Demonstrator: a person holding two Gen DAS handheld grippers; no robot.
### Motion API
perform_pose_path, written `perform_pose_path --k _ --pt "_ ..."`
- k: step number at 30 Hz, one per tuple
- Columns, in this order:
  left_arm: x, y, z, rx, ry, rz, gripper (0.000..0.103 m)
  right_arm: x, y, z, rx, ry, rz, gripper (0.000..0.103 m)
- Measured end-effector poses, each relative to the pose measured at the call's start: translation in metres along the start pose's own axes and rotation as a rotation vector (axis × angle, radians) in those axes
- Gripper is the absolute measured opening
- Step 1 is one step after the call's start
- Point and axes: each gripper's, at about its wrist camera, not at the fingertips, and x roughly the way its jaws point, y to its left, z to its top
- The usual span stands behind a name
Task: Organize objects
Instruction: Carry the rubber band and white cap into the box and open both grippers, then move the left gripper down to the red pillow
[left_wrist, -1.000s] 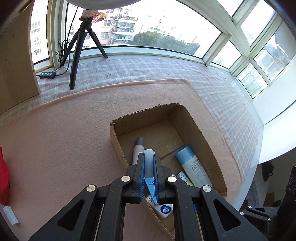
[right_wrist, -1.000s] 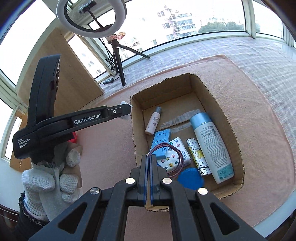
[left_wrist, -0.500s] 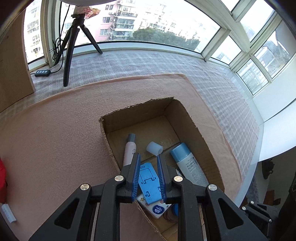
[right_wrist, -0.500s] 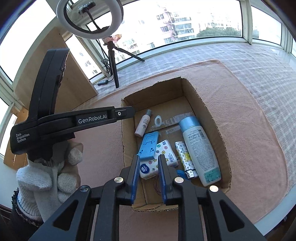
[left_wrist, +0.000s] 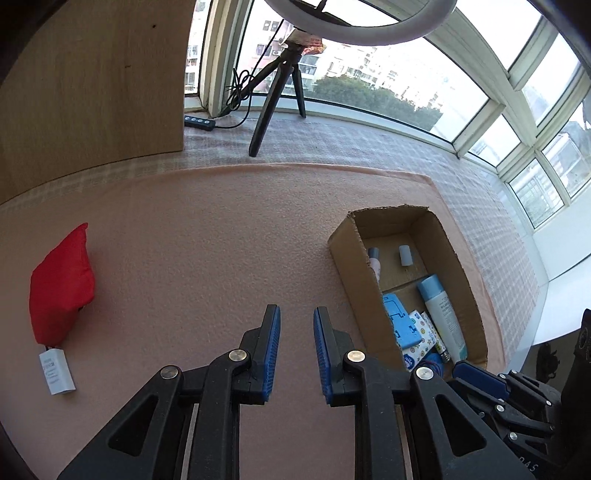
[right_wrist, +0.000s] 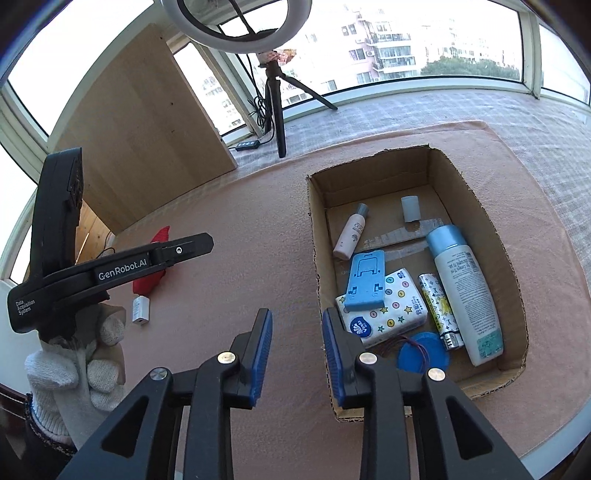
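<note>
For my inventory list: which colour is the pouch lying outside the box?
Red pouch; the left wrist view shows it best.

A curved bay window (right_wrist: 406, 44) runs from nine to three o'clock, showing sunlit apartment blocks and trees. A ring light (right_wrist: 236, 26) on a black tripod (right_wrist: 275, 107) stands at twelve. A wooden board (left_wrist: 92, 85) leans at ten. Pink felt (left_wrist: 207, 236) covers the checked sill (left_wrist: 369, 144).

Right claw (right_wrist: 297, 325) is held open and empty over the near-left wall of the brown cardboard box (right_wrist: 476, 206). A blue plastic phone stand (right_wrist: 365, 278) is laid on a white patterned tissue pack (right_wrist: 397, 308) inside. Left claw (right_wrist: 192, 248) is gripped by a white-gloved hand (right_wrist: 79, 363).
</note>
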Motion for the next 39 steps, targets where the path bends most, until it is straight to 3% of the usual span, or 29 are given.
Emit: perform_pose_path --k 15,20,31,39 --pt "-0.067 0.193 -0.07 -0.254 -0.049 0.147 0.02 0.032 0.077 -0.013 -0.097 0.005 0.044 0.032" --pt "-0.08 0.241 -0.09 -0.329 -0.074 0.14 0.02 0.045 0.104 -0.016 -0.121 0.01 0.084 0.04" --pt "-0.077 0.273 -0.108 -0.312 -0.067 0.087 0.02 0.085 0.17 -0.013 -0.182 0.073 0.107 0.043" --pt "-0.067 0.296 -0.088 -0.322 -0.065 0.032 0.02 0.105 0.193 -0.008 -0.153 0.1 0.119 0.043"
